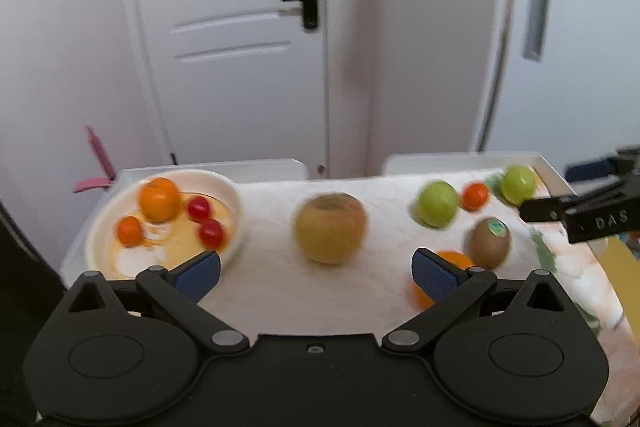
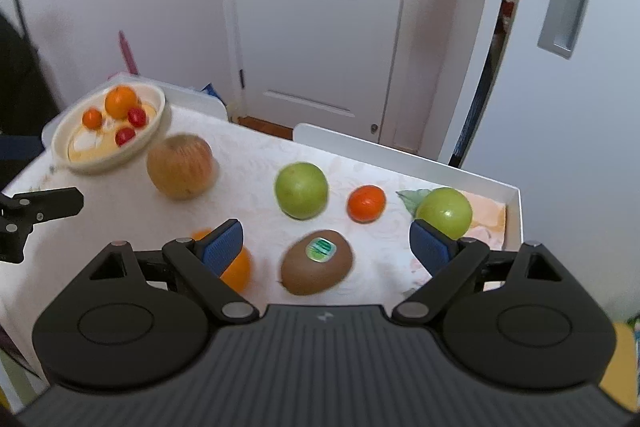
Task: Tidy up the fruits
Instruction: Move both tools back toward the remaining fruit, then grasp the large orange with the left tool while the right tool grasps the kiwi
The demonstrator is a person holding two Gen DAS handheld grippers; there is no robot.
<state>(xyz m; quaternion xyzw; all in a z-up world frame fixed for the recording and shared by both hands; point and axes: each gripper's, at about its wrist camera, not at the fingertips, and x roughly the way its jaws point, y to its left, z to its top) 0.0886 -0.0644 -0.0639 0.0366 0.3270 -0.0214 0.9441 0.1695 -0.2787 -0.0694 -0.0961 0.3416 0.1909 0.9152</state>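
A cream bowl (image 1: 100, 223) (image 2: 156, 123) at the table's left holds an orange (image 1: 159, 199), a small orange fruit (image 1: 129, 230) and two red tomatoes (image 1: 199, 208). A yellow-brown apple (image 1: 330, 228) (image 2: 180, 167) sits mid-table. To the right lie two green apples (image 1: 437, 203) (image 2: 301, 191) (image 2: 444, 213), a small orange fruit (image 1: 475, 196) (image 2: 366, 203), a kiwi with a sticker (image 1: 490, 242) (image 2: 317, 262) and an orange (image 1: 454, 259) (image 2: 238, 267). My left gripper (image 1: 316, 269) is open and empty before the apple. My right gripper (image 2: 326, 241) is open and empty over the kiwi.
The table (image 1: 280, 287) has a white patterned cloth and a raised white rim (image 2: 514, 211) at its right edge. A white door (image 1: 232, 27) and wall stand behind. A pink object (image 1: 96, 163) leans at the back left.
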